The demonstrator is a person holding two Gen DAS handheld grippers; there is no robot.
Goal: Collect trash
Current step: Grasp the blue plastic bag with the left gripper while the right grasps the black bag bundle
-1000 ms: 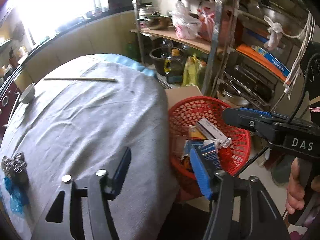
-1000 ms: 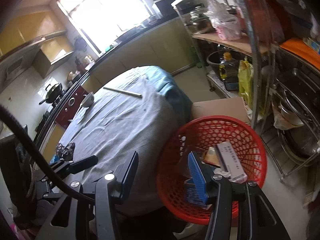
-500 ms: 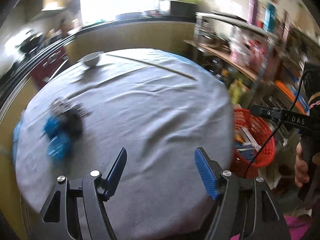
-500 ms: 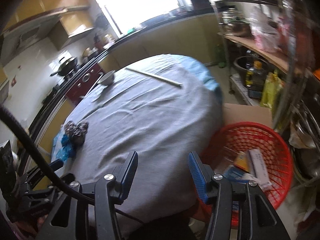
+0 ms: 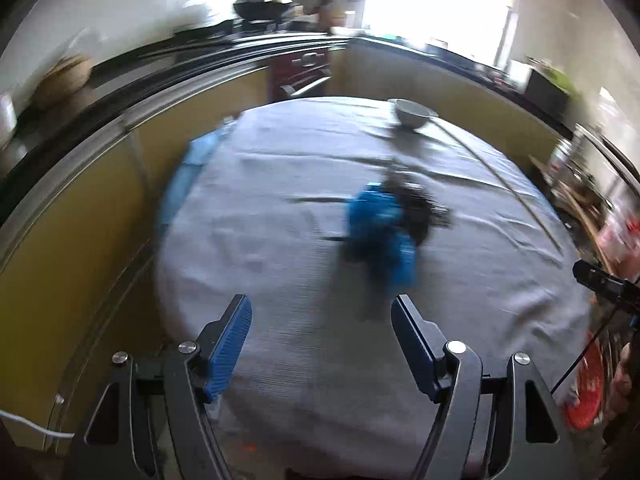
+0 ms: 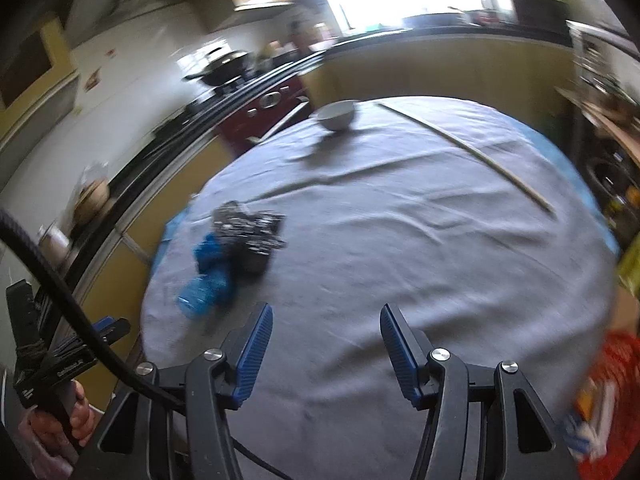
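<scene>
Left hand-held gripper [image 5: 320, 330]: jaws apart and just been widening, nothing between the blue pads; it hangs over the near part of the surface, with the trash ahead of it and slightly right.
Blue wrapper [image 6: 210, 276]: crumpled, lying on the left part of the surface [image 6: 400, 240], which wears a grey cloth; blurred in the left wrist view.
Dark wrapper [image 6: 252, 228]: black with pale speckles, touching the blue wrapper on its far side.
White bowl [image 6: 337, 114]: upright near the far edge of the surface, well apart from the trash.
Thin stick [image 6: 464, 152]: lies slanting across the far right part of the cloth, one end near the bowl.
Right hand-held gripper [image 6: 326, 348]: jaws apart and just been widening, nothing between them; it is over the near middle of the surface, the trash ahead and to its left.
Red basket [image 6: 616, 364]: off the right edge of the surface, lower than it, with some packets inside; badly blurred.
</scene>
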